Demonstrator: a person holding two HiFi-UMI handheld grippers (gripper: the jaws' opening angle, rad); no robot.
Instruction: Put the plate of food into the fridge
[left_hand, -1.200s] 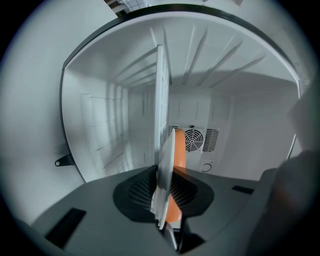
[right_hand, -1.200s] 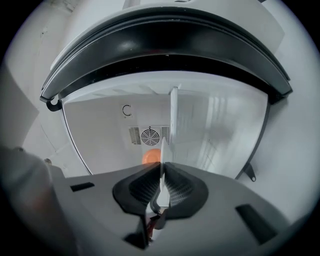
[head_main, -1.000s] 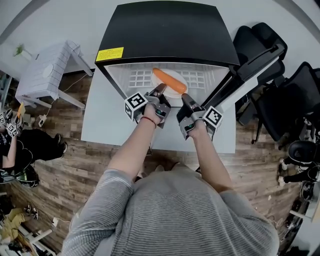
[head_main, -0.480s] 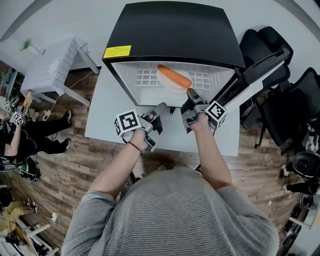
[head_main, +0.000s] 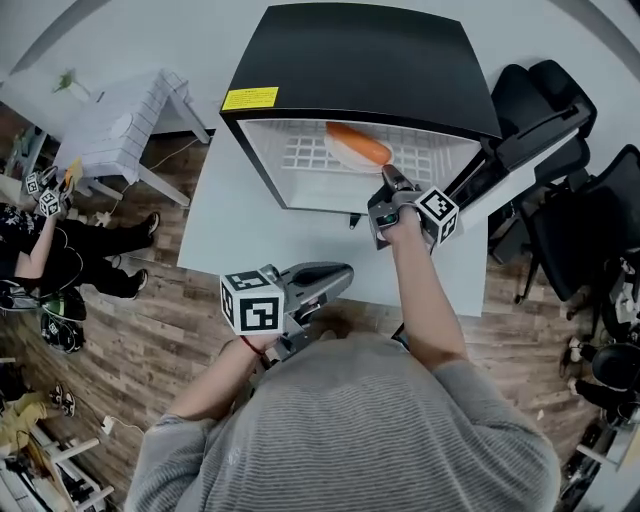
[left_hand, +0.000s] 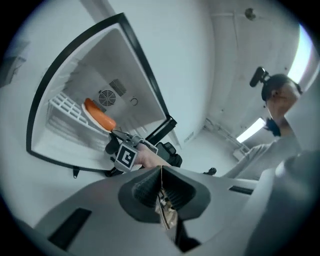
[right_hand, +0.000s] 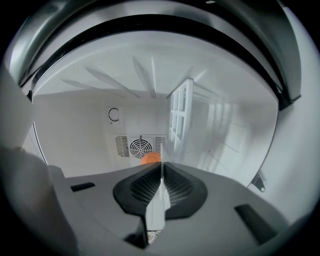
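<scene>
A white plate (head_main: 343, 158) with an orange carrot (head_main: 358, 143) lies on the white rack inside the open black fridge (head_main: 360, 60). My right gripper (head_main: 388, 178) reaches into the fridge's mouth and is shut on the plate's near rim. In the right gripper view the rim is a thin white sliver between the pads (right_hand: 150, 187), with the carrot (right_hand: 150, 159) just beyond. My left gripper (head_main: 345, 270) is drawn back over the table's front edge, well away from the plate. Its jaws are closing and nothing is between them. The left gripper view also takes in the carrot (left_hand: 100, 116) and the right gripper (left_hand: 116, 135).
The fridge stands on a white table (head_main: 230, 220). Its door (head_main: 520, 140) hangs open at the right, and black office chairs (head_main: 590, 220) stand behind it. A small white slatted table (head_main: 120, 130) and a seated person (head_main: 50, 250) are at the left, on the wooden floor.
My left gripper has come off the plate and pulled back towards me, to the table's front edge. My right gripper has stayed on the plate at the fridge's mouth.
</scene>
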